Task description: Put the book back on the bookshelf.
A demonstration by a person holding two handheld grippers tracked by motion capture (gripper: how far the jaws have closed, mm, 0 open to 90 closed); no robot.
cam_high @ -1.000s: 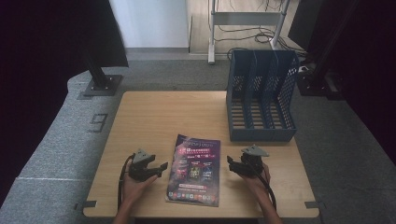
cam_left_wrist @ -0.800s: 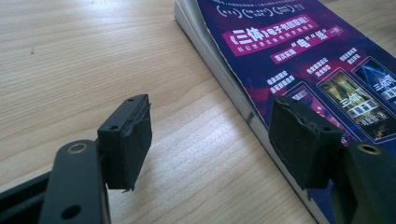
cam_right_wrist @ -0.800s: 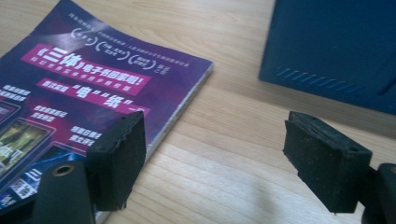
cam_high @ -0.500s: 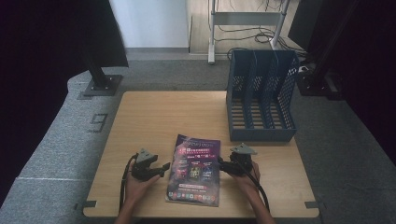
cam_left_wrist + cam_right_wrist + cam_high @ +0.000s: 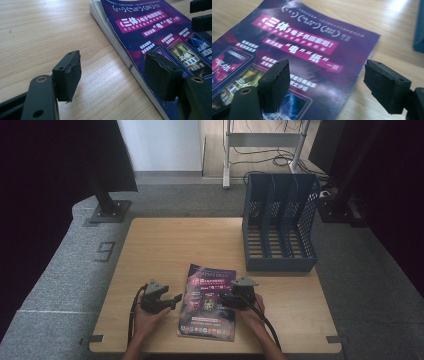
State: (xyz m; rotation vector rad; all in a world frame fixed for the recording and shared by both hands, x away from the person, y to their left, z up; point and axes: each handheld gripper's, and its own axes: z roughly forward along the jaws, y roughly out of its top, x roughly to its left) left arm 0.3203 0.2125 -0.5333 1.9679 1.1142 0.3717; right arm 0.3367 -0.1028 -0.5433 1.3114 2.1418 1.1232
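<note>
A purple magazine (image 5: 209,302) with pink title bars lies flat near the table's front edge. My left gripper (image 5: 175,299) stands open just off its left edge, low over the wood. In the left gripper view the magazine's (image 5: 155,27) page edge runs between the jaws of the left gripper (image 5: 115,75), and the right pad (image 5: 160,75) hangs over the cover. My right gripper (image 5: 224,300) is open over the magazine's right part. In the right gripper view the right gripper (image 5: 329,85) straddles the cover's (image 5: 299,50) right edge with nothing gripped.
A blue slotted file rack (image 5: 280,225) stands at the table's back right; its corner (image 5: 419,30) shows in the right gripper view. The wooden table (image 5: 165,245) has bare room at the back left. The right gripper's jaw tips (image 5: 201,15) appear far off in the left gripper view.
My right gripper has slid left from beside the magazine to over its right edge. The left gripper has barely moved. The magazine lies where it was.
</note>
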